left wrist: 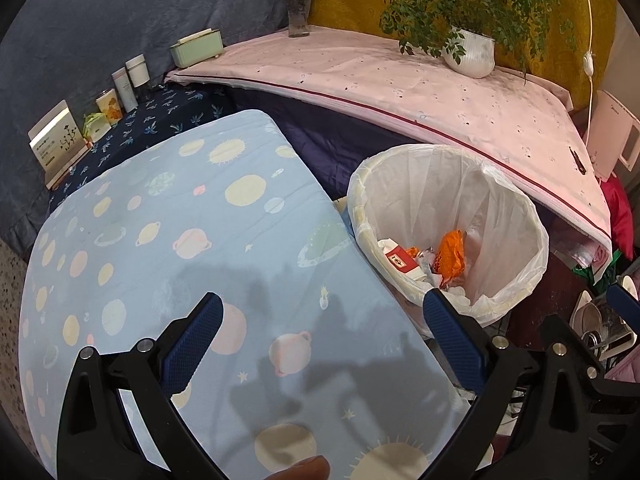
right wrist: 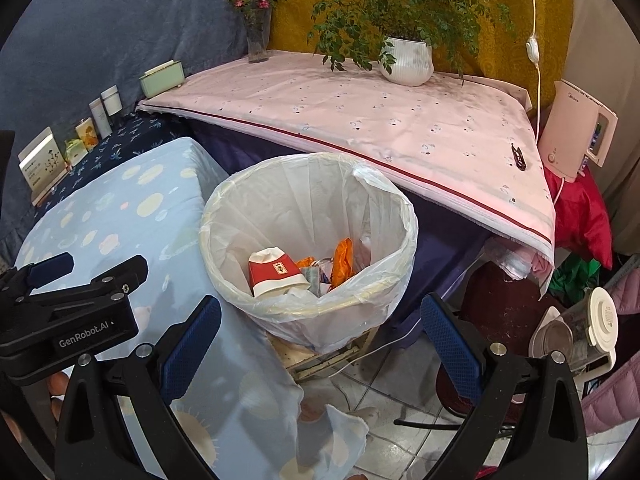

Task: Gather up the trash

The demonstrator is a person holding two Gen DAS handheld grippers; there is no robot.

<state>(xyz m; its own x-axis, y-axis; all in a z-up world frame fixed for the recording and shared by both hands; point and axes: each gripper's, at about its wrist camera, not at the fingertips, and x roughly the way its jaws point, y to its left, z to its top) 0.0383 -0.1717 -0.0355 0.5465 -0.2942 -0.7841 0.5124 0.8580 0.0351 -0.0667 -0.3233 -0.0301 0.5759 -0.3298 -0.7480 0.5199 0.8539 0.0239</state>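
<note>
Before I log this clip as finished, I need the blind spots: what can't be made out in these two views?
- Bottom of the trash bin: both views, hidden under the red-and-white carton and orange wrapper.
- Bin's base: right wrist view, draped by the liner.
- Floor beneath the blue planet-print cloth: covered.
- Small black object on the pink cloth: too small to identify.

L tool (left wrist: 322,312) jaws wide, empty, R tool (right wrist: 320,316) same

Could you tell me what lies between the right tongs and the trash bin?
Nothing: in the right wrist view, the open right tongs frame the trash bin directly.
</note>
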